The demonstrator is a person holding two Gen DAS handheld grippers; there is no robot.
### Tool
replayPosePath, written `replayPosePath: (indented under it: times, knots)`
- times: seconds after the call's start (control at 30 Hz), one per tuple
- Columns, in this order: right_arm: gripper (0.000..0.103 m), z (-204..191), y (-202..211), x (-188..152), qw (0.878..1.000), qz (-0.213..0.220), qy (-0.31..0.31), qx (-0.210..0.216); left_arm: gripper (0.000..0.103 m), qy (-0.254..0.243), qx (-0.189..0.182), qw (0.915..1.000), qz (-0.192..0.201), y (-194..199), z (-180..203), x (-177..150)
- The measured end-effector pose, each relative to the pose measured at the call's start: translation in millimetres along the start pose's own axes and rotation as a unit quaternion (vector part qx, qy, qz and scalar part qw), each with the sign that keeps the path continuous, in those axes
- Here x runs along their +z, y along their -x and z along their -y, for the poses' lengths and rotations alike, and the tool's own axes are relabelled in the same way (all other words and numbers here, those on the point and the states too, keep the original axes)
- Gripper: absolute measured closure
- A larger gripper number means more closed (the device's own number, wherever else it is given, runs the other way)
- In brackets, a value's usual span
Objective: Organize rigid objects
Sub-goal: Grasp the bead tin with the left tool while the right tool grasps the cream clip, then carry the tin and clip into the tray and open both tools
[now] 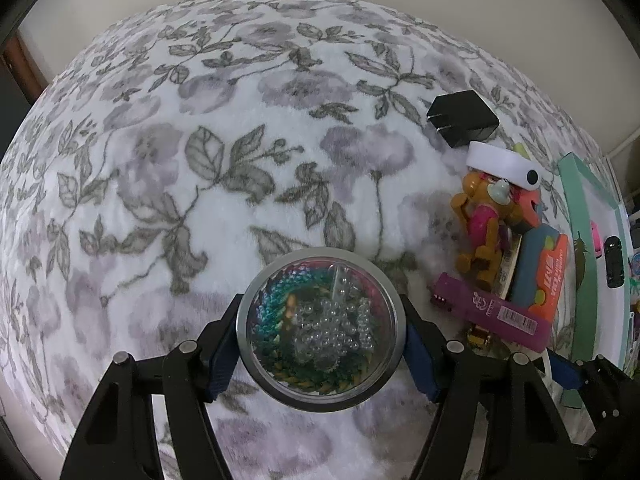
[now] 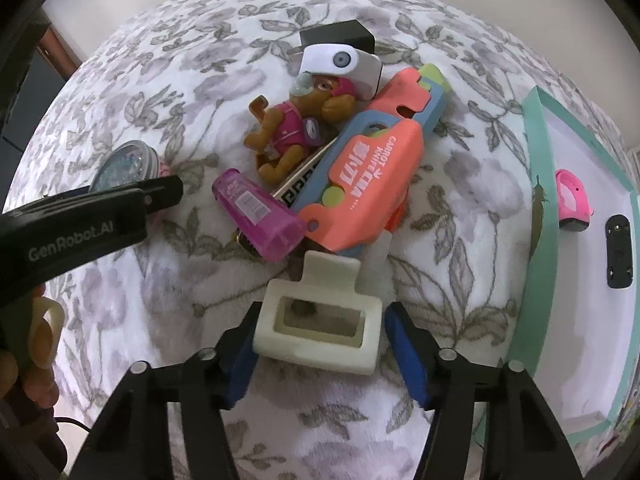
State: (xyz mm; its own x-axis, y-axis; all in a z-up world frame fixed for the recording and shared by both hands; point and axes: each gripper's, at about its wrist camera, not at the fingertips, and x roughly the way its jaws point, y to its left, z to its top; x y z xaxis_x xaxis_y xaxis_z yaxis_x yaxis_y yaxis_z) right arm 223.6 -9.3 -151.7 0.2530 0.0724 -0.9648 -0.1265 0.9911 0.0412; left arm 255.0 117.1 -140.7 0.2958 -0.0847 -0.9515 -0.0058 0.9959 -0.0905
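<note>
My left gripper [image 1: 322, 334] is shut on a round clear-lidded tin of beads [image 1: 320, 328], held over the floral blanket; the tin also shows in the right wrist view [image 2: 124, 164]. My right gripper [image 2: 318, 340] is shut on a cream plastic bracket [image 2: 320, 320]. A pile lies ahead of it: a brown toy dog in pink [image 2: 292, 132], an orange and blue carrot knife toy [image 2: 372, 172], a purple lighter [image 2: 260, 216], a white block [image 2: 340, 64] and a black charger [image 2: 336, 34].
A mint-rimmed tray [image 2: 540, 216] at the right holds a pink object [image 2: 572, 200] and a black toy car [image 2: 618, 256]. The floral blanket [image 1: 200, 160] spreads to the left. The left gripper's body [image 2: 80, 216] crosses the right wrist view.
</note>
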Motion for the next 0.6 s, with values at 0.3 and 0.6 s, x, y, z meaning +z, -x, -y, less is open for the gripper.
replayPosePath:
  times: [0.3, 0.6]
  knots:
    - [0.049, 12.0, 13.4, -17.9, 1.0, -0.002, -0.009, 0.016, 0.031, 0.018, 0.001, 0.9998, -0.01, 7.2, -5.4, -13.8]
    - [0.049, 41.7, 53.9, -19.3, 0.998, 0.037, -0.036, 0.041, 0.031, 0.032, -0.004, 0.9993, 0.018, 53.7, -8.4, -19.1]
